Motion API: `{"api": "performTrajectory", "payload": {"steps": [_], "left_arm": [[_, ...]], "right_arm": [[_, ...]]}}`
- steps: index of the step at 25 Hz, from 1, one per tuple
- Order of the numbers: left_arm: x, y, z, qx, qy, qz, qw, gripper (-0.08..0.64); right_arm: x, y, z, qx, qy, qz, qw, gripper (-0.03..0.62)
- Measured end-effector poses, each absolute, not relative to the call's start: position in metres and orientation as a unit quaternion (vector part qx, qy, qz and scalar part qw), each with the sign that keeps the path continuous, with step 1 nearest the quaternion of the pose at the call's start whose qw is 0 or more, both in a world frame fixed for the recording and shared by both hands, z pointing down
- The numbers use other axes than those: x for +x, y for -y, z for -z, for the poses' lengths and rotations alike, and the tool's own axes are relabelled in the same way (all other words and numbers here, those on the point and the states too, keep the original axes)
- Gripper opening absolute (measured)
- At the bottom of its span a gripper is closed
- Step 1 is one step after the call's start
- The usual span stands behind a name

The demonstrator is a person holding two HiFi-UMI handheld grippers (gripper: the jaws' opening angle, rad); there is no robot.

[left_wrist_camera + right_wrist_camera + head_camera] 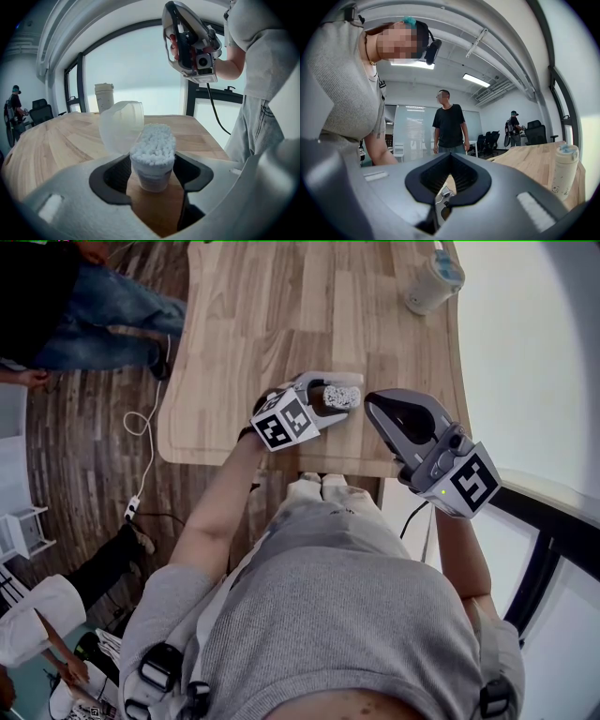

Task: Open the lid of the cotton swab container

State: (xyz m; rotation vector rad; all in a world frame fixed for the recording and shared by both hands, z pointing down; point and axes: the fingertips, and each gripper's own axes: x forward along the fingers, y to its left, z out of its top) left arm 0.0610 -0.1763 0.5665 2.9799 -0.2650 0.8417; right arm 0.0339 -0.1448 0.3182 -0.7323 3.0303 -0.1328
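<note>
Near the table [281, 315] edge, your left gripper [153, 174] gapes wide around one cotton swab container [152, 157], lid [121, 124] up; right gripper [449, 185] closed, empty.

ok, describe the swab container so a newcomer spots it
On the wooden table, near edge, between the open jaws of the left gripper, stands the cotton swab container. It is small, its translucent lid flipped up, white swab tips showing; the tall tumbler at the far corner is capped.

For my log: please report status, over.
Left gripper open around cotton swab container, lid already up. Right gripper shut, empty, raised. Nothing in the way.
</note>
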Motion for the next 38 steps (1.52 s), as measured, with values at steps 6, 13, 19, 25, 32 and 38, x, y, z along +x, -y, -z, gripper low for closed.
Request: {"api": "performTrajectory", "payload": {"steps": [6,13,19,25,32,38], "left_arm": [[0.034,0.177,-0.556,0.955,0.137,-0.261,0.018,0.284],[-0.003,0.173,-0.509,0.949,0.229,-0.213,0.026,0.278],[-0.032,0.180,-0.445,0.929,0.348,-0.123,0.035,0.105],[-0.043,0.175,-0.401,0.916,0.395,-0.075,0.013,0.000],[-0.026,0.154,-0.378,0.918,0.391,-0.064,0.005,-0.001],[-0.010,0.123,-0.365,0.912,0.403,-0.074,-0.001,-0.002]], "right_arm": [[0.038,0.146,-0.326,-0.248,-0.968,0.037,0.011,0.002],[0.038,0.140,-0.338,-0.272,-0.961,0.045,0.021,0.002],[0.032,0.138,-0.346,-0.304,-0.951,0.056,0.029,0.002],[0.026,0.135,-0.349,-0.326,-0.942,0.063,0.041,0.002],[0.031,0.127,-0.342,-0.345,-0.935,0.059,0.051,0.002],[0.043,0.100,-0.329,-0.358,-0.932,0.044,0.050,0.002]]}}
